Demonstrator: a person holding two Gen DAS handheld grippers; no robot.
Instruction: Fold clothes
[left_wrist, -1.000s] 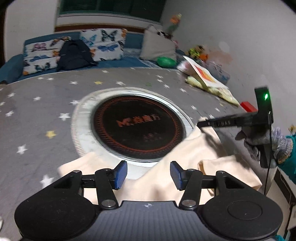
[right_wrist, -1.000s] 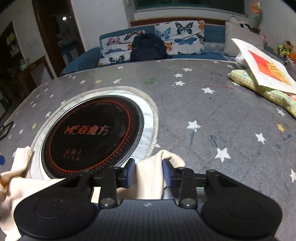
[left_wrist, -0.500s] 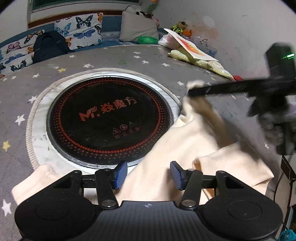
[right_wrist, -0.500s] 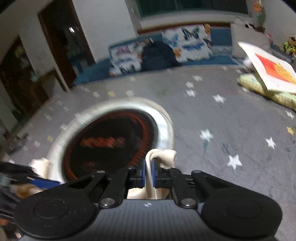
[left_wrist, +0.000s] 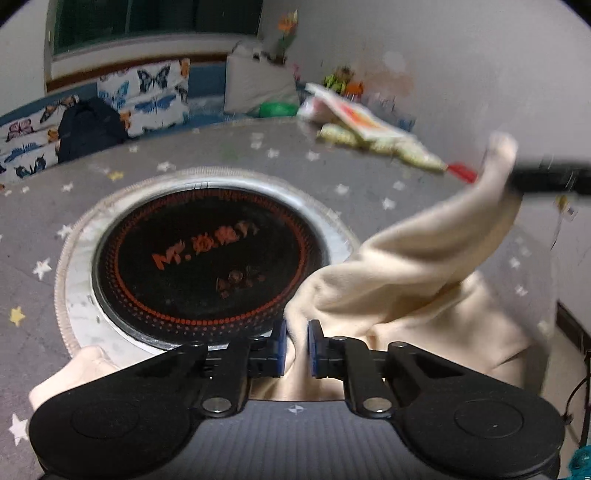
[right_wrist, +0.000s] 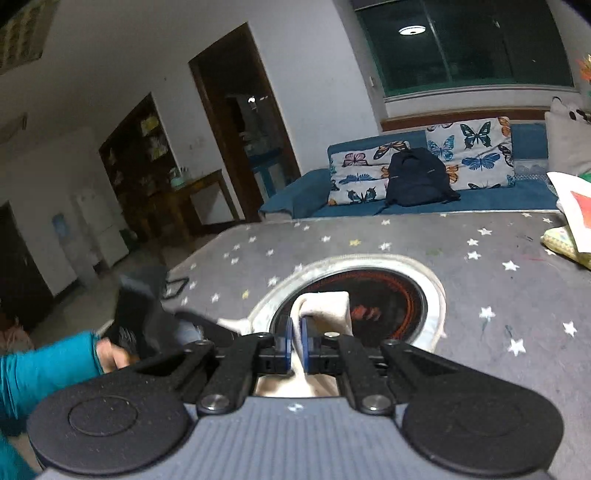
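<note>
A cream garment (left_wrist: 406, 266) lies at the near edge of the star-patterned grey table (left_wrist: 258, 155). One corner is pulled up to the right. The jaws of my left gripper (left_wrist: 296, 343) are closing, and a fold of the cream cloth fills the narrow gap between its blue pads. My right gripper (right_wrist: 295, 339) is shut on another corner of the garment (right_wrist: 325, 306) and holds it off the table. In the left wrist view the right gripper (left_wrist: 517, 177) shows as a blurred black bar at the far right. A teal sleeve (right_wrist: 48, 369) is at the left.
A round black cooktop (left_wrist: 207, 258) with red print and a silver rim is set in the table just beyond the garment. A patterned cushion with a book (left_wrist: 369, 129) lies at the far right. Behind the table are a blue sofa (right_wrist: 480, 199) and a dark backpack (right_wrist: 417, 177).
The left jaws have gone from wide apart to nearly together on a fold of cloth. The right gripper shut on its corner and rose, dragging the cloth up and to the right.
</note>
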